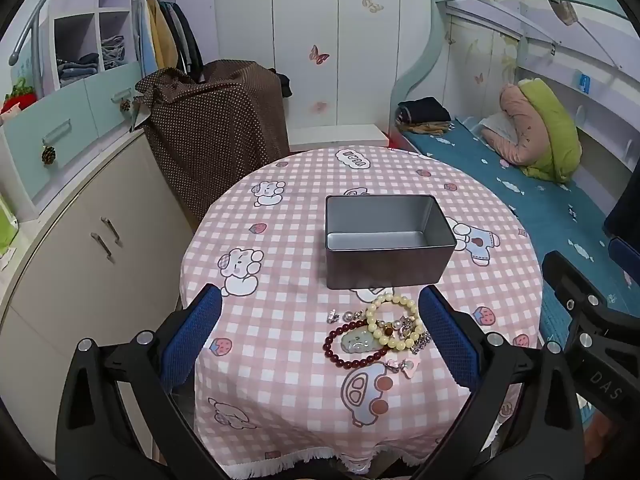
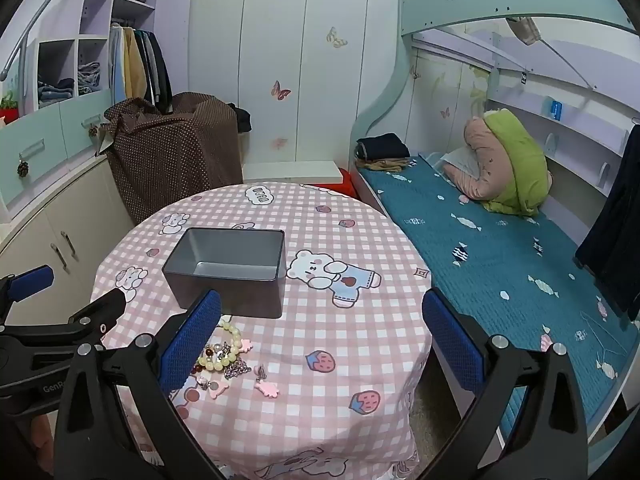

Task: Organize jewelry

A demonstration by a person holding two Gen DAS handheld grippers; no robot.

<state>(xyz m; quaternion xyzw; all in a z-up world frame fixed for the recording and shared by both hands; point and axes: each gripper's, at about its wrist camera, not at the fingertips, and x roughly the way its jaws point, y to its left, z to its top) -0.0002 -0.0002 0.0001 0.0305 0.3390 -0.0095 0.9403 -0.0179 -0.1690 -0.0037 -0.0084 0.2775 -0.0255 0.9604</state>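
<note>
An empty grey metal tin [image 1: 386,236] stands on the round table with the pink checked cloth [image 1: 280,280]. In front of it lies a pile of jewelry: a cream bead bracelet [image 1: 394,322], a dark red bead bracelet [image 1: 352,346] around a pale green pendant [image 1: 358,340], small silver pieces [image 1: 346,315] and pink charms [image 1: 406,366]. My left gripper [image 1: 320,328] is open above the pile, fingers either side. My right gripper [image 2: 320,332] is open and empty over the cloth, right of the pile [image 2: 224,354] and the tin [image 2: 228,270].
A bed with a blue cover [image 2: 500,264] runs along the right of the table. A brown dotted cover [image 1: 216,132] drapes something behind the table. Cupboards [image 1: 88,248] stand at the left. The left gripper's body [image 2: 48,336] shows at the right wrist view's left edge.
</note>
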